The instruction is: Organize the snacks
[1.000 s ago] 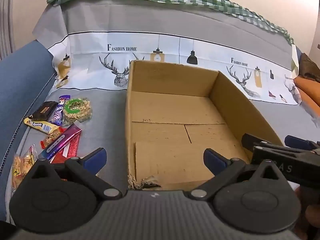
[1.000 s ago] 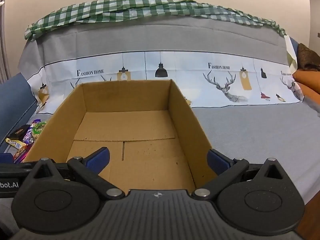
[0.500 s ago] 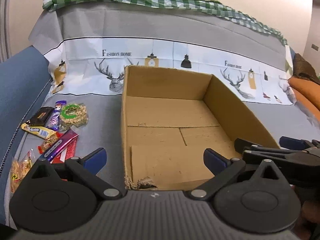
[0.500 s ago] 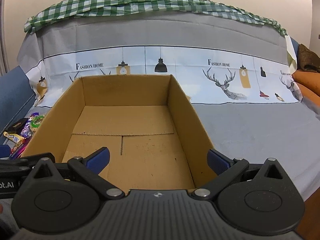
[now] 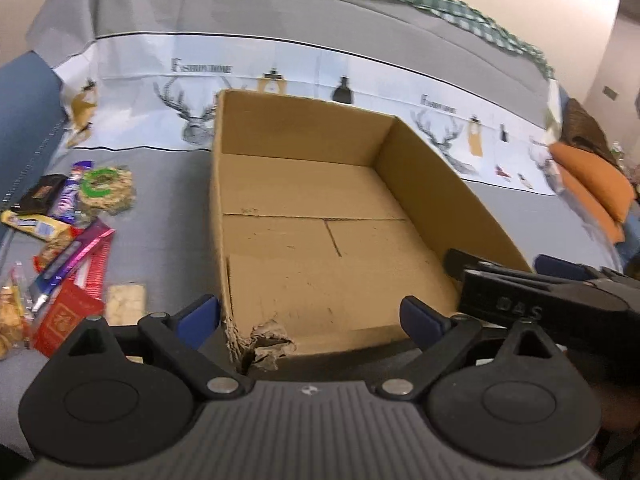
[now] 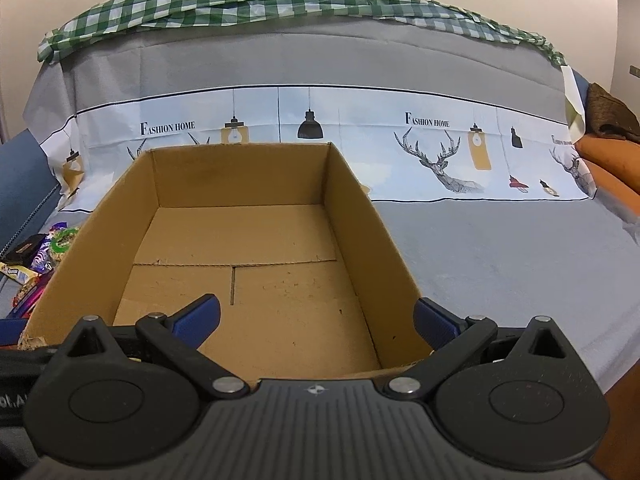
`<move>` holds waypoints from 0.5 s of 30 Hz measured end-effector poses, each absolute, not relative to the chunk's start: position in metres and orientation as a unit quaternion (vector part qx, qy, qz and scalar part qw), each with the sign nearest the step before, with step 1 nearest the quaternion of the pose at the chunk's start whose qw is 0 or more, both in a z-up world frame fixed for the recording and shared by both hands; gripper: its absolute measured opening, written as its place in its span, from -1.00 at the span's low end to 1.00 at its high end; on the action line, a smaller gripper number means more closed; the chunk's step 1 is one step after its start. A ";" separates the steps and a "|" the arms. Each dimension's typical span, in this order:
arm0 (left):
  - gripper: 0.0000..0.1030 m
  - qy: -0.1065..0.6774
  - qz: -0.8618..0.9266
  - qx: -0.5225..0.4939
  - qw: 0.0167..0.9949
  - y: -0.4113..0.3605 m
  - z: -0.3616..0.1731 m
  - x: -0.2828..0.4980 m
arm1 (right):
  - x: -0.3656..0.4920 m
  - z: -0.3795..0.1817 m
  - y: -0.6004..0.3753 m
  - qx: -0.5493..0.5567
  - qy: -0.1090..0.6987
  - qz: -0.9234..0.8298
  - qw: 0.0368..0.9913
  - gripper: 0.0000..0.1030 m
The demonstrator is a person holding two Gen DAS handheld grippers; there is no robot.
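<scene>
1. Judging from their look, the snacks (image 5: pixel 68 240) are light, thin foil and plastic packets: crinkly, slippery, easy to crush. They lie in a loose heap on the grey cover (image 5: pixel 168 216) at the left edge of the left wrist frame.
2. The round cake (image 5: pixel 106 190) in its clear wrap, at the upper end of the heap, looks crumbly, so a soft pinch across its width suits it better than a hard squeeze.
3. The purple bar (image 5: pixel 70 262) and the red packet (image 5: pixel 66 312) are long and flat; taking them across the short side near the middle should keep them from swinging or slipping out.
4. The cracker pack (image 5: pixel 126 300) lies lowest and nearest, just up and left of the left claw (image 5: pixel 308 316).
5. The left claw is spread wide with nothing between its fingers, and its jaws are closing slightly. It points at the near left corner of the box (image 5: pixel 312 148), which is torn there. The heap sits to the left of it, apart from both fingers.
6. The box is stiff cardboard, open-topped and bare inside, filling the middle of both frames. It stands just right of the heap.
7. The right claw (image 6: pixel 316 316) is spread too, holding nothing, aimed into the box over its near wall. It shows at the lower right of the left wrist frame.
8. In the right wrist frame the snacks peek out at the left edge, behind the box's left wall, well apart from the right claw.
</scene>
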State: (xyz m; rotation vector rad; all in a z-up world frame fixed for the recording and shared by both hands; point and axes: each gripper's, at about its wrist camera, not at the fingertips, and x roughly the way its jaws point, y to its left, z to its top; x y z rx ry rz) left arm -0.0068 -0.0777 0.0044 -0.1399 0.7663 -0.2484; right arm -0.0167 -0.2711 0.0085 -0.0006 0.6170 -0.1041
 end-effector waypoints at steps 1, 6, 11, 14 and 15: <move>0.88 0.371 -0.121 -0.064 0.918 -0.079 0.004 -0.007 | -0.016 0.010 -0.270 -0.001 0.312 -0.052 0.949 0.97; 0.90 0.352 -0.091 -0.053 0.930 -0.077 0.005 -0.009 | -0.016 0.010 -0.270 -0.010 0.314 -0.059 0.947 0.96; 0.91 0.351 -0.087 -0.056 0.931 -0.075 0.008 -0.009 | -0.016 0.010 -0.268 -0.011 0.317 -0.059 0.947 0.96; 0.92 0.349 -0.087 -0.053 0.932 -0.075 0.009 -0.010 | -0.017 0.009 -0.268 -0.009 0.310 -0.057 0.949 0.96; 0.92 0.349 -0.087 -0.052 0.932 -0.076 0.009 -0.011 | -0.017 0.009 -0.267 -0.009 0.310 -0.057 0.949 0.96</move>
